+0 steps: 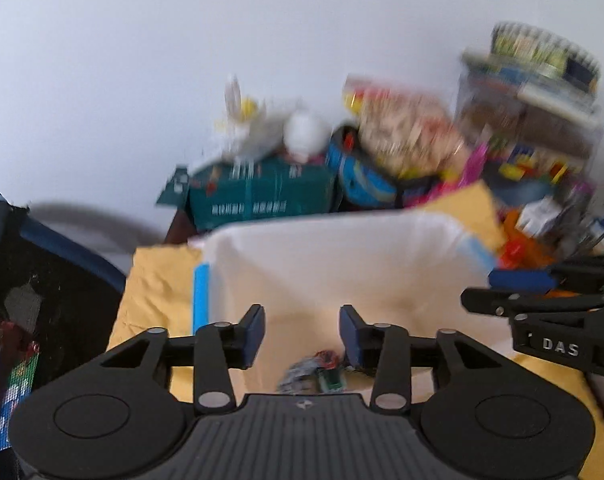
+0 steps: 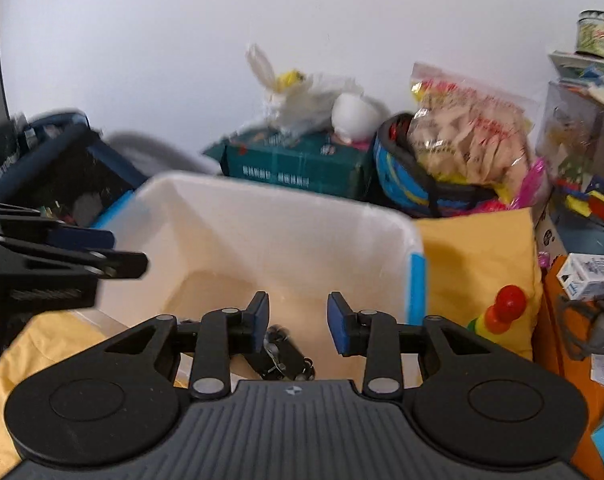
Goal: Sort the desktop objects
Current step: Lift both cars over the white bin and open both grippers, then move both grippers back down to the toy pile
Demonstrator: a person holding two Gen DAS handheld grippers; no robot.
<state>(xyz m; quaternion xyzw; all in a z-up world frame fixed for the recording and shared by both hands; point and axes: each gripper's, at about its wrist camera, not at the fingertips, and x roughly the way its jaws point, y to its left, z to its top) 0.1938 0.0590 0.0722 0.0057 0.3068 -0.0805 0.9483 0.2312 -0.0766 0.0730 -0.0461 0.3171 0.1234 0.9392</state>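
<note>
While both grippers hang over the white bin (image 2: 261, 216), left gripper (image 1: 302, 334) agape and empty, right gripper (image 2: 297, 322) likewise, small blurred objects (image 1: 314, 372) and a dark object (image 2: 283, 354) inside the bin, yellow cloth (image 2: 478, 264) beneath.

Your left gripper (image 1: 302, 334) and right gripper (image 2: 297, 322) are black with blue pads, silver pivot screws and ribbed grey housings; one side reads, seemingly, "DAS".

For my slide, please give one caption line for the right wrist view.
Open right hand-held gripper above a white bin holding a small dark object.
</note>
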